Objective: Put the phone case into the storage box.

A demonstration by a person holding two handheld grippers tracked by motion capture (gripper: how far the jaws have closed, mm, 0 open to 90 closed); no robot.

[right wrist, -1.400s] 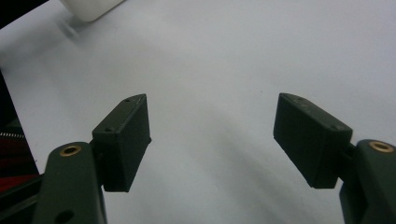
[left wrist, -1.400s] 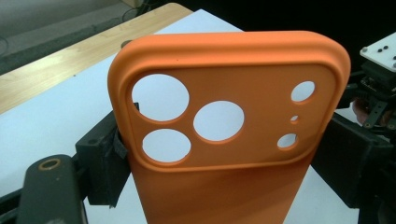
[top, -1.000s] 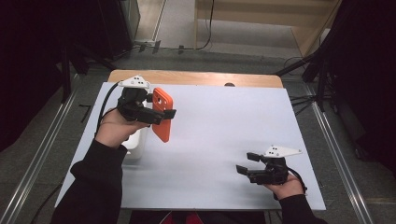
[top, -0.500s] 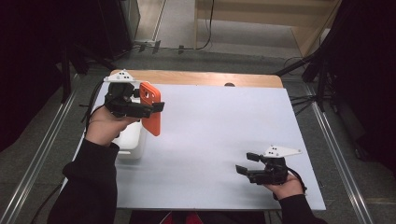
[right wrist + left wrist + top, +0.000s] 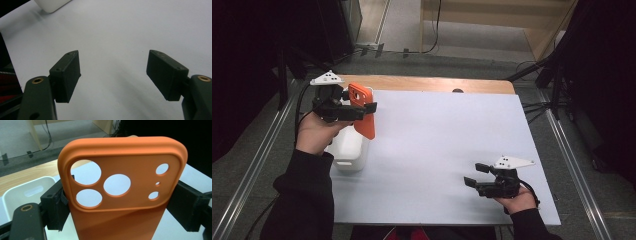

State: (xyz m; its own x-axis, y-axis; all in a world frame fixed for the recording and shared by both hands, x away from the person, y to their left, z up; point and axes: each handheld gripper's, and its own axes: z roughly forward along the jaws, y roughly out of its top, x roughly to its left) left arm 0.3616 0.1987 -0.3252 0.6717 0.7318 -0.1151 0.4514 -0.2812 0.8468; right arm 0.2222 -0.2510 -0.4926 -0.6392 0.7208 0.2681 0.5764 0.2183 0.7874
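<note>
The left tongs (image 5: 362,111) are pinching the orange phone case (image 5: 363,110) by its side edges, holding it upright in the air just above the white bin (image 5: 348,150) at nine o'clock on the worktop (image 5: 447,150). This looks like the carrying step; next, the case probably needs lowering into the bin before release. The right tongs (image 5: 472,176) are idling at five o'clock, spread wide, gripping nothing.
</note>
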